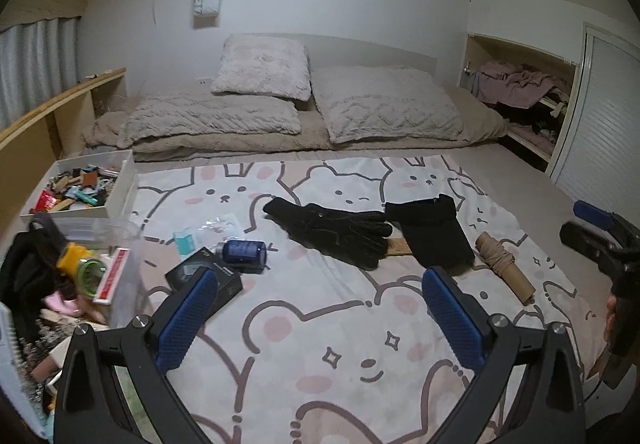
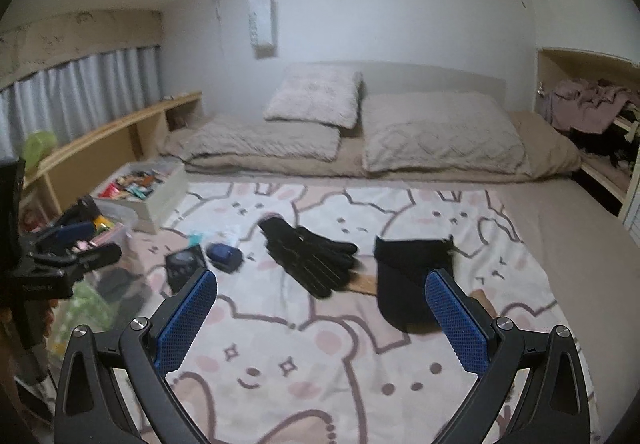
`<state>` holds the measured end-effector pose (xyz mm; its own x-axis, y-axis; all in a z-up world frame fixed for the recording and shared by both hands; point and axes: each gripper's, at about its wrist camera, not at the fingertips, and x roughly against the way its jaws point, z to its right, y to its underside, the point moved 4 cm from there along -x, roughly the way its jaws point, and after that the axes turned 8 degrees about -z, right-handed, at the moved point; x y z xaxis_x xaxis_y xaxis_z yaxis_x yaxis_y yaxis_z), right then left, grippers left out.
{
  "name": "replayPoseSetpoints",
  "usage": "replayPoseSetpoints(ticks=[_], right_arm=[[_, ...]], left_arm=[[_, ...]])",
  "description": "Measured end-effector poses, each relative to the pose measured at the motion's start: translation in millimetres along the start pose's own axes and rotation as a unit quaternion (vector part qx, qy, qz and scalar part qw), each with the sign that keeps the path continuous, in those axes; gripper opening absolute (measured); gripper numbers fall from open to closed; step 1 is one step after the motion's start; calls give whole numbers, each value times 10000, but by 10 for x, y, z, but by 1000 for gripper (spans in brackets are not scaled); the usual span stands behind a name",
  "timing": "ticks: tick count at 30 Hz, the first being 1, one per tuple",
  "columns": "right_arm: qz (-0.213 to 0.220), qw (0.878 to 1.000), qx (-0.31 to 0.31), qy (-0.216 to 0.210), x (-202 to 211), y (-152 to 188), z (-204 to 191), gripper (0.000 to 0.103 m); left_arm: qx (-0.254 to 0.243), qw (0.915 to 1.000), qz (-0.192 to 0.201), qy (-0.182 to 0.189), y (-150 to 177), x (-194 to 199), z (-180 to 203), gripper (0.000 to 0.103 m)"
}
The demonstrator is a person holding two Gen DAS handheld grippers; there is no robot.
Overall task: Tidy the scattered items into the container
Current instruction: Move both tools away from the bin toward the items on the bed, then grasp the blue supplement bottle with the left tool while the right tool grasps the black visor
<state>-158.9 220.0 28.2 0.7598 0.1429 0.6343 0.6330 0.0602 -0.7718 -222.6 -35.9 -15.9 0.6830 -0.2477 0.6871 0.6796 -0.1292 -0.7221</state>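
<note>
Bedding fills the far end of the room, with pillows (image 1: 264,64) stacked against the wall, and nearer lies a bunny-print sheet (image 1: 320,324) that carries the scattered things. At its left edge stands a clear bin (image 1: 124,284), already holding a tape roll, a red-and-white pack and dark cloth; behind it sits a white box (image 1: 120,184) of small clutter. Which of the two is the intended container is a guess, though the clear bin is nearer. Largest of the loose items is the black pouch (image 1: 434,232), a soft fabric piece lying flat right of centre; it should be light and limp, so a pinch on its near edge or a bunched fold would lift it, and it will likely droop. Just left of it lie the black gloves (image 1: 336,232), overlapping each other, equally soft; a grip across the cuff would probably take both. A wooden strip (image 1: 398,246) shows between gloves and pouch, partly covered, stiff and thin. The twine spool (image 1: 504,264) lies right of the pouch: a rigid card tube, likely to roll, best taken across its wound middle. A black box (image 1: 208,276) and a blue jar (image 1: 244,252) sit near the bin; the jar looks smooth and round, so it may slip. Clear wrappers (image 1: 220,226) beyond are flimsy. The left gripper (image 1: 320,284) hangs over the sheet with jaws spread wide and empty; the right gripper (image 2: 320,284) is likewise parted, holding nothing, just short of the pouch.
</note>
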Motion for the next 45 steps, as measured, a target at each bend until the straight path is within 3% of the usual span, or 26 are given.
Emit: replayPoseSetpoints(ticks=[14,17,22,28,37,40,43,45], right_arm=[[-826,9951,341,411,-1003,337,362,103],[-787,9955,388,362,-1228,381,462,103],[-975,9939,370,352,-1686,405,616,103],[-1194,9854,937,774,-2217,296,636,103],[-1346,9664,1646,1441,-3100,-149,617,103],[-1340,9544,1906,1866,-3388,-273,610,103],[-1474,9498,1798,2095,-3653,-352,669,103],[-1635,9452,1770,2201,-3811,-352,716,103]], left_arm=[[-70,9992,-367,-113,75,-1125,-64,103],[-6,9988,-462,-144,112,-1380,-134,103],[279,9973,-676,-66,154,-1806,-304,103],[642,9950,-731,-236,-6,-2230,-553,103],[1196,9821,-738,-1257,-558,-2581,-1012,103],[1154,9745,-866,-1721,-689,-2722,-1185,103],[1179,9672,-1035,-1998,-723,-2850,-1364,103],[1163,9570,-1273,-2332,-692,-2997,-1516,103]])
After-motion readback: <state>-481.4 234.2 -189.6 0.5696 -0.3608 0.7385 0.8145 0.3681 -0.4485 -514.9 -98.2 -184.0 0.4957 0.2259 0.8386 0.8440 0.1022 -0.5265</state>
